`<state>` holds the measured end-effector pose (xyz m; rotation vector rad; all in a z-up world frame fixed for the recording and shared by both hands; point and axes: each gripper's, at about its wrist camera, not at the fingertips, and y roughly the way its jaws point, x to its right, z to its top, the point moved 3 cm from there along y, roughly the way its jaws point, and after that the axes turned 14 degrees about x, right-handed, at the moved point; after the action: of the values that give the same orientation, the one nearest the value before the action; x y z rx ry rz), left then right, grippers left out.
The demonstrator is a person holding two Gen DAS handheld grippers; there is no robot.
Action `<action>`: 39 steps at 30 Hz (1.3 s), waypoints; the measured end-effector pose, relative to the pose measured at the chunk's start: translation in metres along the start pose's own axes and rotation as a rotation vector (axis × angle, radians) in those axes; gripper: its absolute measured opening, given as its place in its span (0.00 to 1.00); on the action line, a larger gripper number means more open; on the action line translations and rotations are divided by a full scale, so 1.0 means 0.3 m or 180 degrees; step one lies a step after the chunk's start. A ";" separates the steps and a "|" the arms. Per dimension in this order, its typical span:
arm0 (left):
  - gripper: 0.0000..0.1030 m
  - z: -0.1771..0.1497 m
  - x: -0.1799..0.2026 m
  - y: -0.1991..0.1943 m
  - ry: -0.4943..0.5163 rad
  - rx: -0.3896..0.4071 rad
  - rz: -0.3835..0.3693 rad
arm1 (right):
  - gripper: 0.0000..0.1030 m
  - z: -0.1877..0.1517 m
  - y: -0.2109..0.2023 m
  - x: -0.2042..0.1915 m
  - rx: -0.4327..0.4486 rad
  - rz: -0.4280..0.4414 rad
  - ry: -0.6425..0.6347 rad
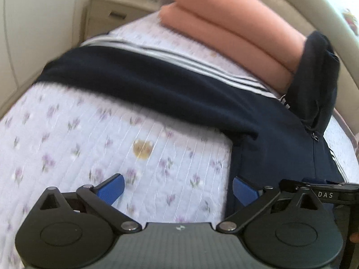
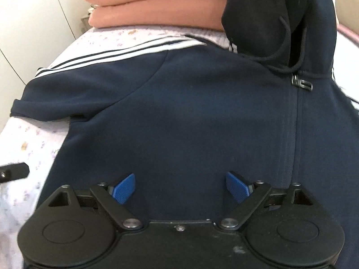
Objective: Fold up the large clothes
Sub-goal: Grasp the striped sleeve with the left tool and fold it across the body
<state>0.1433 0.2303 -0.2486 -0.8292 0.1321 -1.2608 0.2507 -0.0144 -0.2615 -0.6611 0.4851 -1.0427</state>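
Right gripper [image 2: 180,188] with jaws spread apart above navy hooded jacket [image 2: 179,116], white-striped sleeve [image 2: 94,65] extended left, hood [image 2: 280,18] against folded orange blanket [image 2: 154,6], floral bedcover [image 2: 27,139] beneath

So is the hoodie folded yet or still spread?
Spread: the hoodie lies flat on the bed, one sleeve stretched out sideways.

This is a bedroom in a home. Beneath the left tongs lies a bed with a quilted bedspread [image 1: 67,134] printed with small purple flowers. Ahead of them, past the far end of the bed, stands a pale nightstand [image 1: 112,15] with a drawer and small items on top. Ahead and to the right sits a stack of folded peach blankets [image 1: 224,29], backed by a padded cream headboard [image 1: 314,0].
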 end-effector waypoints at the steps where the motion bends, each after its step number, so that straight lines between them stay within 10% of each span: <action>1: 1.00 0.001 -0.005 0.006 0.0016 0.0113 -0.0028 | 1.00 -0.007 0.001 -0.004 0.0040 -0.0025 -0.0007; 8: 1.00 0.102 -0.171 0.055 -0.0897 0.0680 -0.0248 | 1.00 -0.061 -0.042 -0.007 0.0453 -0.0095 0.0092; 16: 0.86 0.271 -0.445 0.157 -0.1576 0.1317 0.0335 | 1.00 0.254 0.123 -0.037 0.0625 -0.0190 0.0404; 17: 0.61 0.284 -0.463 0.158 -0.1584 0.1346 0.0402 | 1.00 0.295 0.169 -0.051 0.0562 -0.0205 0.0357; 18: 0.04 0.289 -0.482 0.158 -0.1543 0.1338 0.0575 | 1.00 0.336 0.217 -0.063 0.0491 -0.0220 0.0334; 23: 0.06 0.327 -0.552 0.092 -0.1434 0.1807 0.0386 | 1.00 0.397 0.348 -0.137 0.0164 -0.0271 0.0231; 29: 0.06 0.459 -0.451 0.040 -0.0985 0.2176 -0.0012 | 1.00 0.193 0.200 -0.264 0.0325 -0.0034 -0.0094; 35: 0.06 0.482 -0.306 0.018 -0.0928 0.2321 -0.0099 | 1.00 0.082 0.089 -0.262 0.0580 -0.0135 -0.0008; 39: 0.05 0.511 -0.104 -0.022 -0.0425 0.2556 -0.0273 | 1.00 0.086 0.050 -0.189 0.0234 0.0017 0.0081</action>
<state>0.2068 0.3304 -0.1465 -0.2171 -0.4968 -1.1909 0.2524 0.0486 -0.2504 -0.5817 0.4683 -1.0599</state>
